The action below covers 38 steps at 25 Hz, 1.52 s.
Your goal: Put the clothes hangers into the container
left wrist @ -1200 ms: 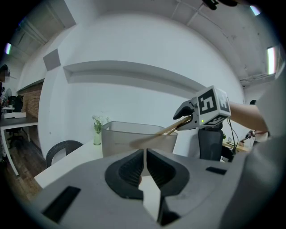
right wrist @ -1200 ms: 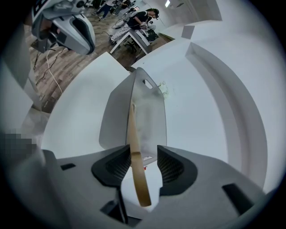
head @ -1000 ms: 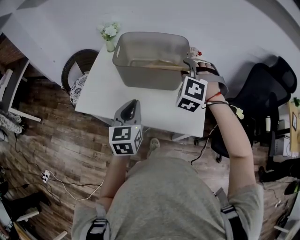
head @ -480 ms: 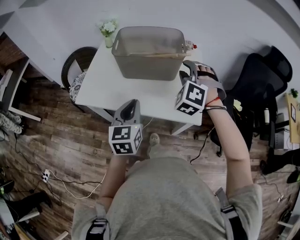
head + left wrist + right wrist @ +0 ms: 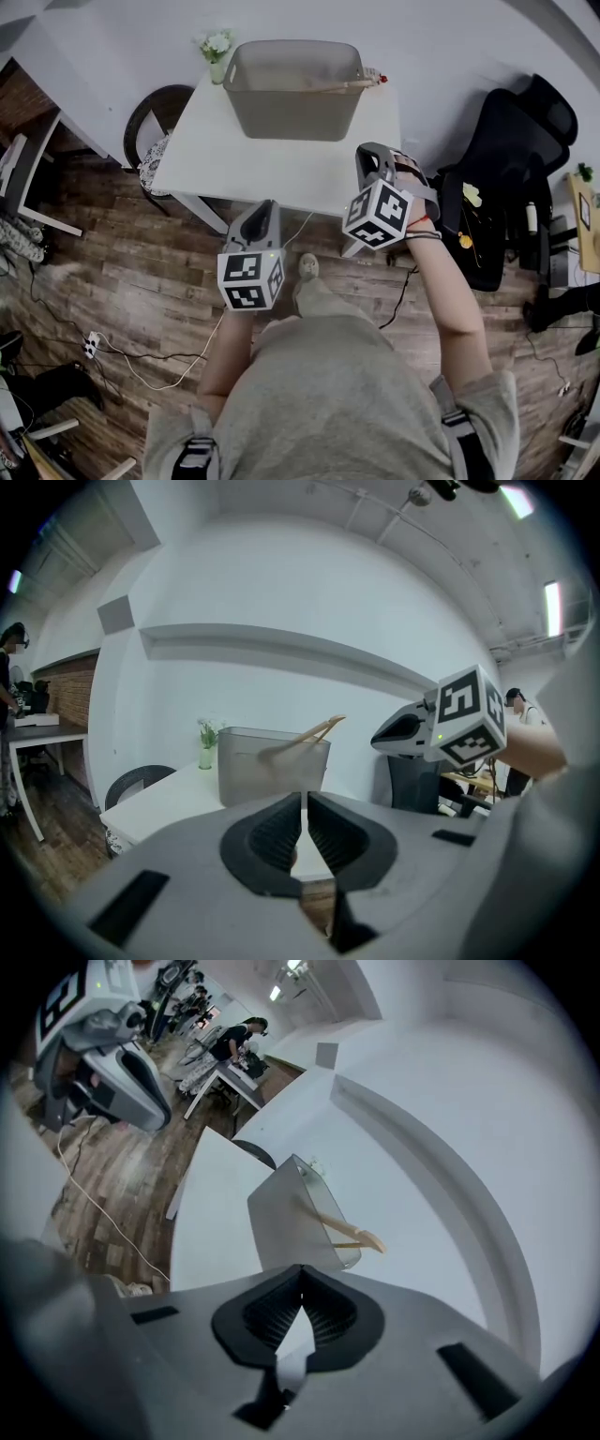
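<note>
A grey see-through container (image 5: 295,89) stands at the far side of the white table (image 5: 281,169). A wooden clothes hanger (image 5: 342,84) lies in it, one end poking over the right rim. My right gripper (image 5: 370,155) hovers over the table's front right corner, well short of the container, shut and empty. My left gripper (image 5: 265,204) hangs just off the table's front edge, also shut with nothing in it. The left gripper view shows its shut jaws (image 5: 306,803), the container (image 5: 272,761) and hanger (image 5: 314,733) beyond. The right gripper view shows its jaws (image 5: 300,1283) shut, facing the container (image 5: 295,1218).
A small vase of flowers (image 5: 216,52) stands at the table's far left corner. A round dark chair (image 5: 159,122) sits left of the table and a black office chair (image 5: 506,178) to the right. Cables (image 5: 141,361) trail over the wooden floor.
My right gripper has drawn back from the container's right rim toward the table's front edge. The hanger stays in the container. The left gripper has held still.
</note>
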Motion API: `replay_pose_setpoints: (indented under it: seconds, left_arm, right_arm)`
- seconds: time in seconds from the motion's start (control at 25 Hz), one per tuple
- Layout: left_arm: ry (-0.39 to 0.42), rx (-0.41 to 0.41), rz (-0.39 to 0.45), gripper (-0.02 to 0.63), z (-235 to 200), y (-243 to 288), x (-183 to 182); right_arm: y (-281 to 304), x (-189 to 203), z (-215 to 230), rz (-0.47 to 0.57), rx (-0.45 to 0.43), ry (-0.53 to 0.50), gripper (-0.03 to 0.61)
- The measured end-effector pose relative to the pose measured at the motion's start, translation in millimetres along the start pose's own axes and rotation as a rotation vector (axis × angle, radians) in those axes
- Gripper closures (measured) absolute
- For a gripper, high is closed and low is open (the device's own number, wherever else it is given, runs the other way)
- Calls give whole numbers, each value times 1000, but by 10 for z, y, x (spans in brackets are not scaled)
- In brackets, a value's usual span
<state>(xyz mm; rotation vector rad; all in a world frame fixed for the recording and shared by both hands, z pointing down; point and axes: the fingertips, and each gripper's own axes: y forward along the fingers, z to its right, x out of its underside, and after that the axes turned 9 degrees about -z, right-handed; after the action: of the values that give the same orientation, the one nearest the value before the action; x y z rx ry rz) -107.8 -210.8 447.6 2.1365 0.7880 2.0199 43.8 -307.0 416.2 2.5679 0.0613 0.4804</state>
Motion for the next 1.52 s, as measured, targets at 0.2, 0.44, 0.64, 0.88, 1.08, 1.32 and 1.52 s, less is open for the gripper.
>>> replay_pose_setpoints:
  seconds: [0.2,0.44,0.64,0.88,1.08,1.32,1.52]
  left_arm:
    - [4,1,-14,592,143,-170,195]
    - [-3,1,-2,592,246,-345,310]
    - [-6,5,23,592,314,-472,370]
    - [-3,20,47,592,442,-568,427]
    - [0,34,49,592,524,-584,468]
    - [-4,34,55,592,522,-571,466]
    - [-7,39,57,592,519,-566,435]
  right_arm:
    - [-274,66,-297,75,-60,193,575]
    - [-588,99,-553,175,-82,425,577]
    - [-808,140,-726,241,-94,589,577]
    - [-1012,202,-932,305,-122,736,577]
    - [-1085,280,-1041,320,-153,807,577]
    - [-1083,288,-1115,328,-198,816,578]
    - [-1105,273,-1081,332,-199,815,578]
